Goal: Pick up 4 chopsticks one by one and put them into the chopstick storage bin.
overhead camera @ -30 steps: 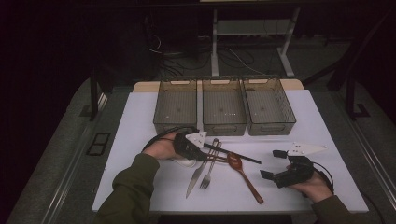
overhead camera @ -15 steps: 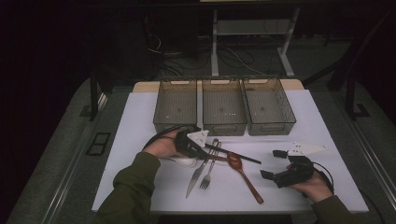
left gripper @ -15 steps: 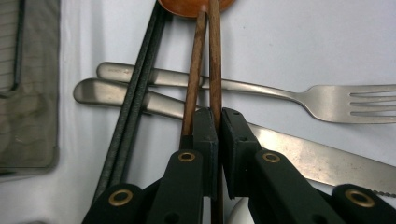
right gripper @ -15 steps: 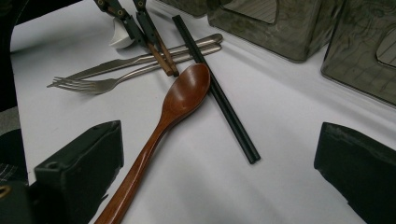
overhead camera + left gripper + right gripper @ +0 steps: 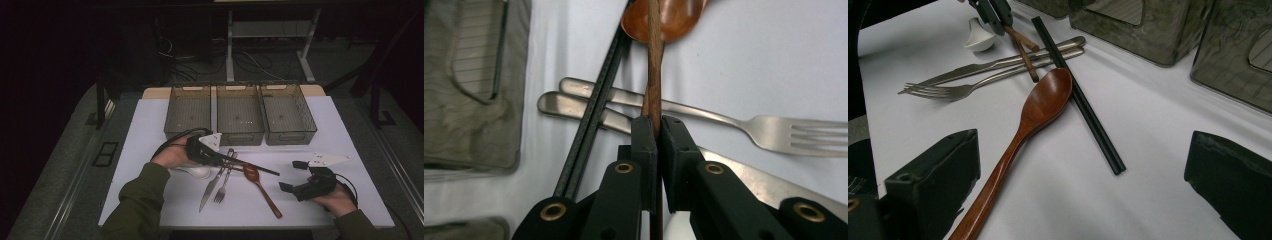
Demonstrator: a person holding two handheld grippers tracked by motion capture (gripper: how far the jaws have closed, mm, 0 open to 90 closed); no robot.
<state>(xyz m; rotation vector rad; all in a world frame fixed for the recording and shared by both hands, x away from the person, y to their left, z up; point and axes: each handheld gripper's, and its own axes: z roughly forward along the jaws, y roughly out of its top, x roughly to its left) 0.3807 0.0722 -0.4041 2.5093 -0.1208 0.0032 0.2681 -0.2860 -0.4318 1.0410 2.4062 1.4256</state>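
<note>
My left gripper [image 5: 222,159] lies low over the white mat, left of centre, shut on brown wooden chopsticks [image 5: 654,95] that run between its pads toward the wooden spoon [image 5: 669,20]. In the right gripper view the left gripper [image 5: 993,12] pinches the brown chopsticks [image 5: 1023,47] above the cutlery handles. A pair of black chopsticks [image 5: 252,166], a fork [image 5: 224,185], a knife [image 5: 209,191] and the wooden spoon [image 5: 261,187] lie in a loose cluster. My right gripper [image 5: 291,175] rests at the right, jaws wide open around nothing, and points at the spoon [image 5: 1033,115].
Three grey mesh bins [image 5: 240,112] stand side by side at the mat's far edge. A white ceramic spoon [image 5: 197,172] lies under the left hand. The black chopsticks [image 5: 1083,105] cross beside the spoon's bowl. Dark floor surrounds the table.
</note>
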